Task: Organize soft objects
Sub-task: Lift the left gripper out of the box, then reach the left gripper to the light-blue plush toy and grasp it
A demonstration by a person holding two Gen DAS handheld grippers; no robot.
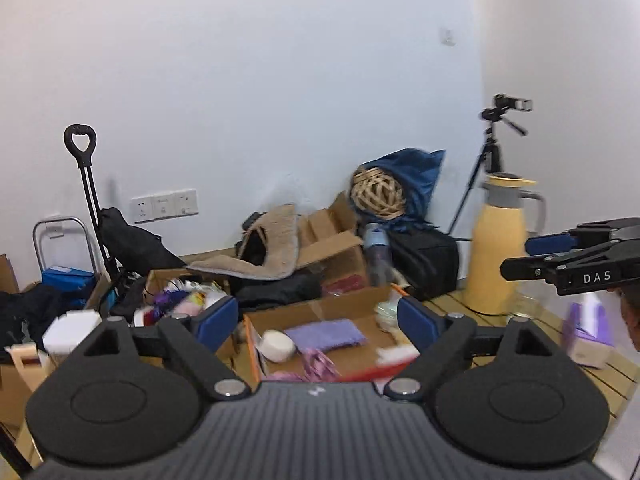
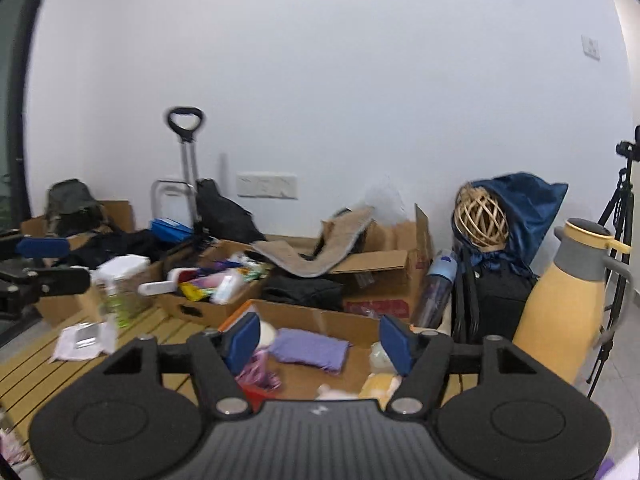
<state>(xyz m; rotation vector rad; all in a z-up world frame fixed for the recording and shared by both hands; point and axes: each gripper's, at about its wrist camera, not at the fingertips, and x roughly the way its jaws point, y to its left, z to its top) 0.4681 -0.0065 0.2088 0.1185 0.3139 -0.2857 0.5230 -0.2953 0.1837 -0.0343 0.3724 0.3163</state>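
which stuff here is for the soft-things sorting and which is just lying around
Job: purple cloth, white round pad and pink ribbon in the cardboard box; left gripper, right gripper.

Lying about: yellow jug, wicker ball, tripod, water bottle.

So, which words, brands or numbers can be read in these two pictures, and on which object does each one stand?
"DAS": white letters on the black body of the right gripper, seen in the left wrist view.
A small white logo mark, no letters, sits on the ribbed body of the left gripper.
The wall sockets, the purple box and the white packet carry marks too blurred to read.
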